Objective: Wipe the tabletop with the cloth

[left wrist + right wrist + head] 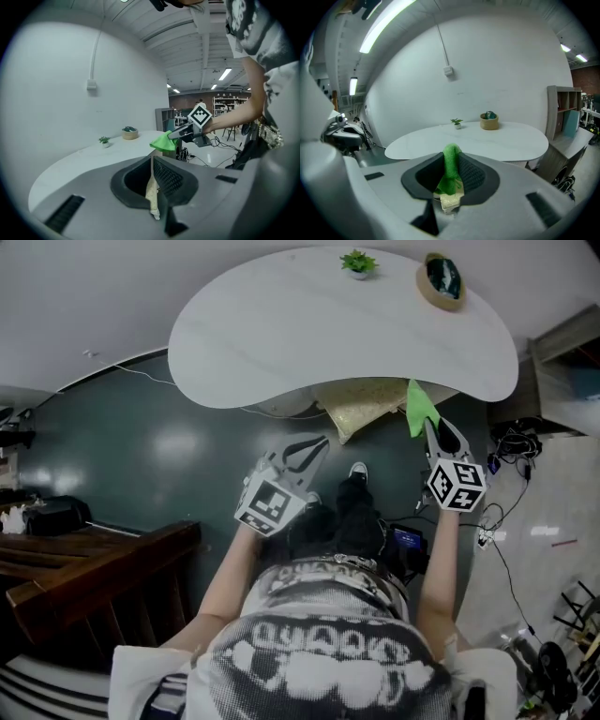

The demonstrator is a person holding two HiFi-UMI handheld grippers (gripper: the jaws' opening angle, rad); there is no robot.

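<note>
The white oval tabletop (309, 329) lies ahead of me, beyond both grippers. My right gripper (430, 426) is shut on a bright green cloth (420, 407), which hangs in the air just off the table's near right edge. In the right gripper view the cloth (451, 165) stands up between the shut jaws, with the tabletop (497, 140) behind it. My left gripper (317, 441) is shut with nothing in it, below the table's near edge. The left gripper view shows the right gripper (177, 135) and the cloth (163, 141) off to its right.
A small potted plant (357, 262) and a round basket (441, 279) stand at the table's far side. A cushioned seat (361, 404) sits under the near edge. Dark wooden furniture (94, 568) is at my left, cables (511, 442) lie on the floor at right.
</note>
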